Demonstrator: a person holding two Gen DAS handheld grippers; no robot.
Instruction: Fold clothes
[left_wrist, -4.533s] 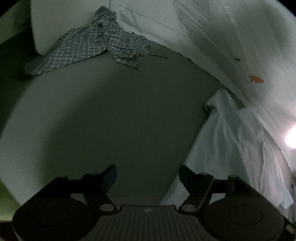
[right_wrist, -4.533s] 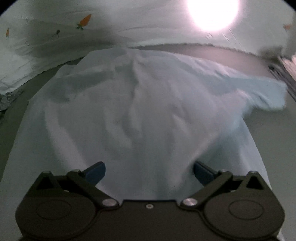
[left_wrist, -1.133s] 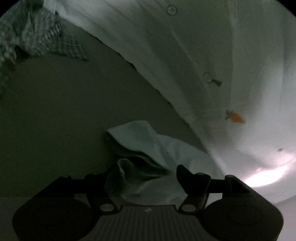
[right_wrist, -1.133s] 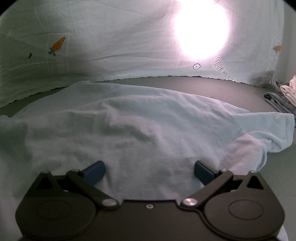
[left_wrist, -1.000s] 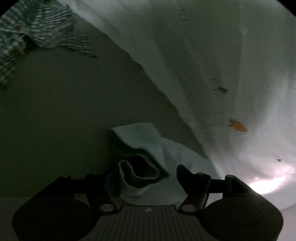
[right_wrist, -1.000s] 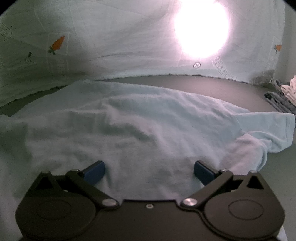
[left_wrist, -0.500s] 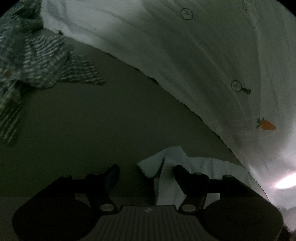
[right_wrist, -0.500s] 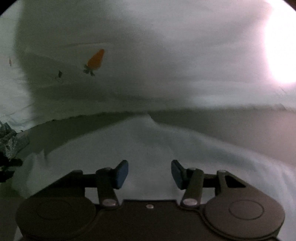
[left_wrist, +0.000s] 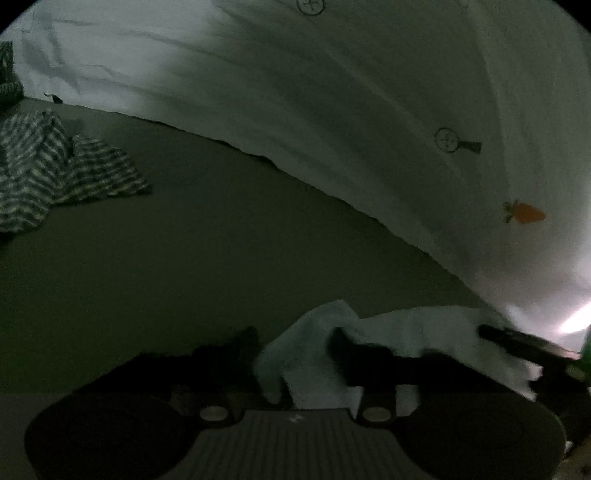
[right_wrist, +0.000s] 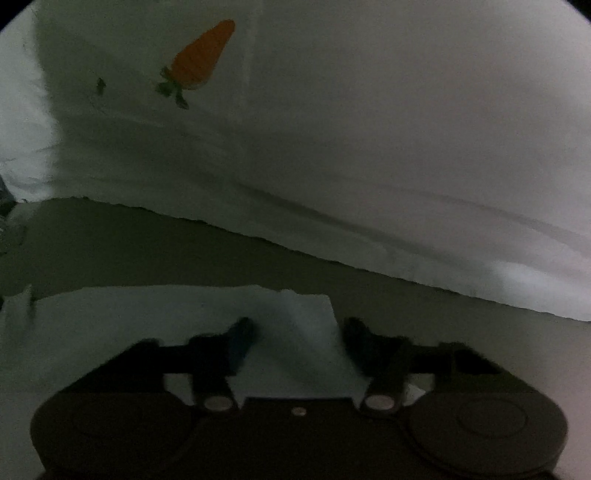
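Note:
A pale blue T-shirt lies on the dark table. In the left wrist view a bunched corner of the T-shirt (left_wrist: 314, 343) sits between the fingers of my left gripper (left_wrist: 293, 341), which is open around it. In the right wrist view the shirt's far edge and a raised fold of the T-shirt (right_wrist: 295, 325) lie between the fingers of my right gripper (right_wrist: 299, 332), which is open, low over the cloth. The right gripper's dark body (left_wrist: 524, 343) shows at the right of the left wrist view.
A white cloth with carrot prints (left_wrist: 369, 110) hangs along the table's far side, also seen in the right wrist view (right_wrist: 369, 129). A checked shirt (left_wrist: 48, 173) lies crumpled at the far left. Bare dark tabletop (left_wrist: 166, 258) lies between.
My right gripper has swung left to the shirt's far edge and its fingers have narrowed. My left gripper has dropped low at the shirt's corner, and the bunched sleeve has flattened.

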